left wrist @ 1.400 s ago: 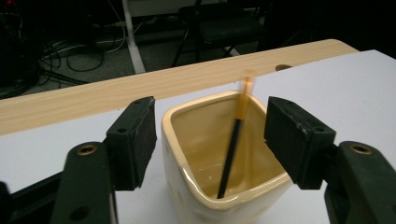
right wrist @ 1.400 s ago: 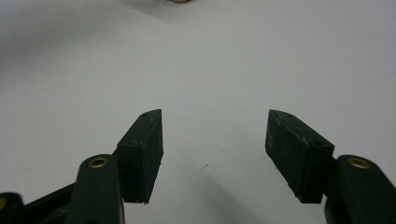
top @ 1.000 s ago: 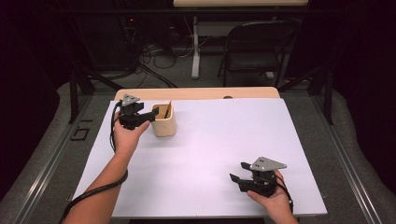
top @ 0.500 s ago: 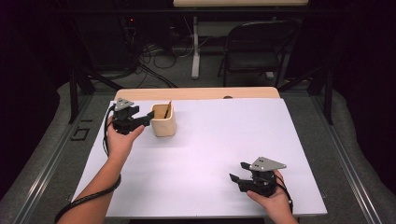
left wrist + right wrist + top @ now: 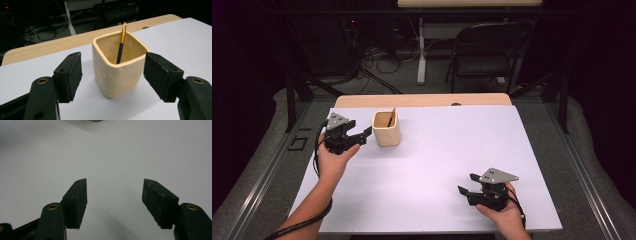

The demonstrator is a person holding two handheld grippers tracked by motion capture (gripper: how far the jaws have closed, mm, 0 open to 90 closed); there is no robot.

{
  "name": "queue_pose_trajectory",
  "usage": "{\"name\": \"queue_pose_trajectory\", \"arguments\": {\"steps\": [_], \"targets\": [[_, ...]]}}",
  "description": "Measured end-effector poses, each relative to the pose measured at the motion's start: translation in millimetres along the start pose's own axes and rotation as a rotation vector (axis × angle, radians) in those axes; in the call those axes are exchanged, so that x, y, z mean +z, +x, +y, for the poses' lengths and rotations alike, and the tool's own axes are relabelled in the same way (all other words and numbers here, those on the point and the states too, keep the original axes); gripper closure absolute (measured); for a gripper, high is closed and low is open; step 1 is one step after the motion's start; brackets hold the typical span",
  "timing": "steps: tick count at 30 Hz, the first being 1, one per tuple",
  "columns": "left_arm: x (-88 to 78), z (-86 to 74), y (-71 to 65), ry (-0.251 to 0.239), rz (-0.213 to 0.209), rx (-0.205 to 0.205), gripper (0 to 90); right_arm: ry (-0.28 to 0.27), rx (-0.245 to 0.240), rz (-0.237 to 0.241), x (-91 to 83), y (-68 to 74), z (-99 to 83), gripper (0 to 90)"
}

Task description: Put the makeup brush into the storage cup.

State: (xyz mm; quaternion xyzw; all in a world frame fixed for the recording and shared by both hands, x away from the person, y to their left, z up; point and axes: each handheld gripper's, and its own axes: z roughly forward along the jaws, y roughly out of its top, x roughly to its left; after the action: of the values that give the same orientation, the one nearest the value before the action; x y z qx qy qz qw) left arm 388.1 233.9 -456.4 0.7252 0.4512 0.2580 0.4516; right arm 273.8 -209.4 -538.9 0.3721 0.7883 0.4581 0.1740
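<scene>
A glossy cream ceramic cup, squarish with rounded corners and a thick rim, stands on the smooth white tabletop near its far left part. Inside it leans a thin brush with a black lower shaft and an orange upper end, resting against the far wall. The left gripper sits just beside the cup, its matte black fingers spread wide and clear of the cup's sides. The right gripper, well apart near the front right, holds its fingers spread over bare tabletop. Behind the tabletop runs a light wooden strip, and farther back stands a dark chair
</scene>
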Motion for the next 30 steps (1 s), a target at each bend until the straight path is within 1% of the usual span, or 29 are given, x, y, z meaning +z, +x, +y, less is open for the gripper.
{"name": "queue_pose_trajectory", "arguments": {"steps": [5, 8, 10, 12, 13, 15, 19, 22, 28, 30], "targets": [[-6.6, -8.1, -4.9, 0.011, -0.011, 0.014, 31.7, 0.001, 0.0, -0.002, 0.2, 0.4, 0.2, 36.9], [-11.4, -13.7, -7.0, 0.01, -0.02, 0.009, 31.8, -0.008, 0.003, -0.001, 0.3, 0.3, 0.0, 36.9], [-14.0, -16.5, -7.7, 0.015, -0.023, 0.009, 31.8, -0.001, 0.002, -0.002, 0.0, 0.0, 0.1, 36.9], [-15.9, -19.2, -8.9, 0.015, -0.016, 0.014, 31.9, 0.001, 0.001, -0.002, 0.3, -0.1, -0.1, 36.9], [-17.5, -20.8, -9.2, 0.016, -0.012, 0.023, 31.9, 0.001, 0.001, -0.002, 0.4, -0.1, -0.1, 36.9], [-20.0, -23.7, -9.4, 0.021, -0.012, 0.028, 32.0, 0.002, 0.0, -0.005, 0.0, 0.2, 0.1, 36.9], [-24.3, -31.8, -10.4, 0.03, -0.021, 0.017, 32.0, 0.006, -0.002, -0.003, -1.0, -0.7, 0.3, 36.9], [-27.4, -38.5, -11.9, 0.028, -0.029, 0.005, 32.0, 0.0, -0.002, -0.005, -0.2, -0.7, -0.1, 36.9], [-34.0, -48.6, -15.6, 0.035, -0.028, 0.01, 32.1, -0.001, -0.002, -0.005, -0.5, -0.9, -0.2, 36.9], [-36.6, -52.6, -16.7, 0.029, -0.031, 0.002, 32.1, 0.002, -0.003, -0.006, -1.2, -1.2, -0.1, 36.9]]}}
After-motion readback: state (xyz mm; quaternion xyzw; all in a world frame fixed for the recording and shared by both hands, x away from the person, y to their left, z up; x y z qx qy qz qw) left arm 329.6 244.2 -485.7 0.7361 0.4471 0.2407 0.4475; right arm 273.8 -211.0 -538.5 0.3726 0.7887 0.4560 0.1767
